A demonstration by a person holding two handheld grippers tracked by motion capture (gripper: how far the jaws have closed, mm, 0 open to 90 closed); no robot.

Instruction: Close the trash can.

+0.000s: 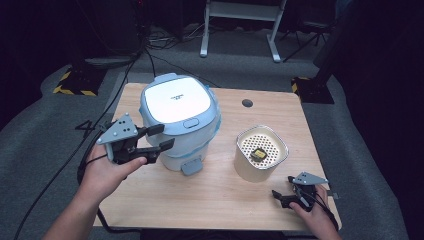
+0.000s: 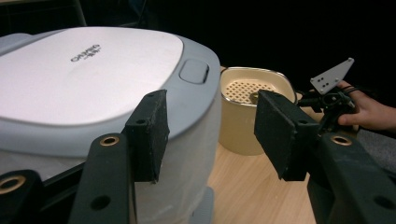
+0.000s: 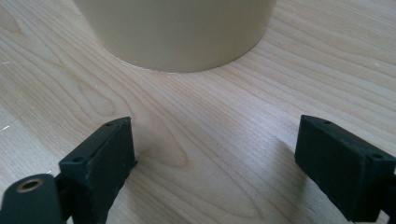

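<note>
A light blue and white cooker (image 1: 176, 112) with its lid down stands on the left half of the wooden table (image 1: 220, 190). To its right sits a cream pot (image 1: 261, 152) with a perforated insert; a small dark and yellow object (image 1: 258, 154) lies on the insert. My left gripper (image 1: 162, 138) is open, its jaws up against the cooker's front left side. The left gripper view has the cooker (image 2: 88, 79) on the left, the left gripper (image 2: 212, 133) open and the pot (image 2: 245, 109) beyond. My right gripper (image 1: 284, 187) is open, low at the table's front right, its jaws toward the pot's base (image 3: 177, 32). Nothing lies between the right gripper's (image 3: 215, 161) jaws.
A round cable hole (image 1: 247, 103) is in the table's far edge. White desk legs (image 1: 240, 30) stand on the grey floor behind. Cables (image 1: 60, 165) trail off the table's left side. The person's hand with the right gripper (image 2: 329, 91) is visible past the pot.
</note>
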